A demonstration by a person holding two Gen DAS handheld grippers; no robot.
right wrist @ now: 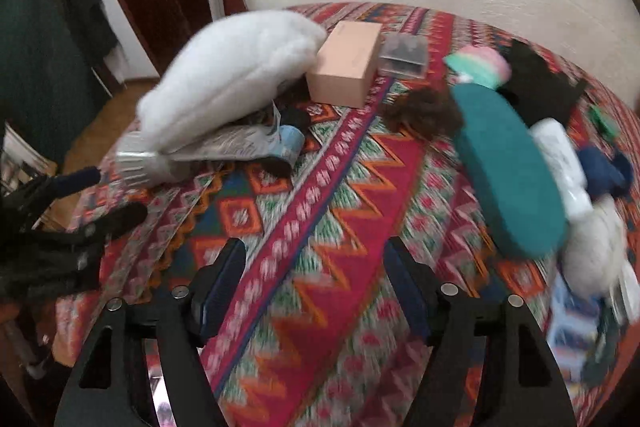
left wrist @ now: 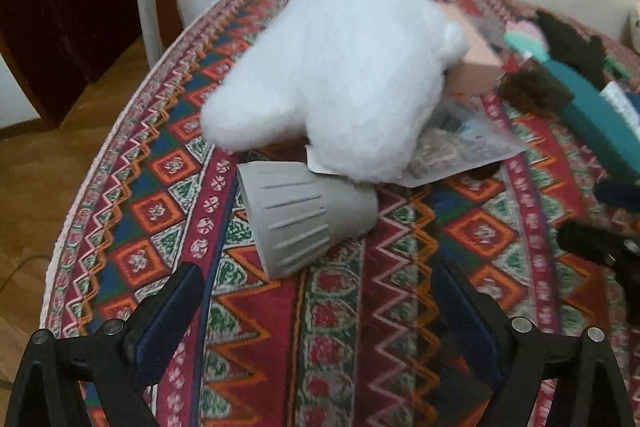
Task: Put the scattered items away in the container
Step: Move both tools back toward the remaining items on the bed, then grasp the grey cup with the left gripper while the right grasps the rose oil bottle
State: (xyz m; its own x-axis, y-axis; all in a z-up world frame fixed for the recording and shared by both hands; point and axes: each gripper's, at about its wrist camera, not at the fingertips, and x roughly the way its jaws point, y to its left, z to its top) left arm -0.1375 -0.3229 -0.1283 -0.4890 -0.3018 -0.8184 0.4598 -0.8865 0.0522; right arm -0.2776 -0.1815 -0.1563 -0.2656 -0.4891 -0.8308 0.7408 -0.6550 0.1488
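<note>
A grey ribbed cup (left wrist: 304,215) lies on its side on the patterned cloth (left wrist: 352,339), just ahead of my left gripper (left wrist: 320,291), which is open and empty. A white fluffy plush (left wrist: 332,79) rests against the cup's far side and over a plastic packet (left wrist: 460,147). Behind it stands a peach box (left wrist: 472,63). My right gripper (right wrist: 316,267) is open over bare cloth (right wrist: 320,195). From it I see the plush (right wrist: 228,79), cup (right wrist: 136,159), box (right wrist: 348,63), a teal oval pad (right wrist: 508,171) and my left gripper (right wrist: 104,199).
Clutter fills the right side: a brown furry clump (right wrist: 428,111), a clear case (right wrist: 404,55), a pink-green item (right wrist: 480,65), black cloth (right wrist: 540,83), a white bottle (right wrist: 560,163), a blue item (right wrist: 604,175), a grey fluffy thing (right wrist: 596,247). The table edge (left wrist: 92,187) drops off at left.
</note>
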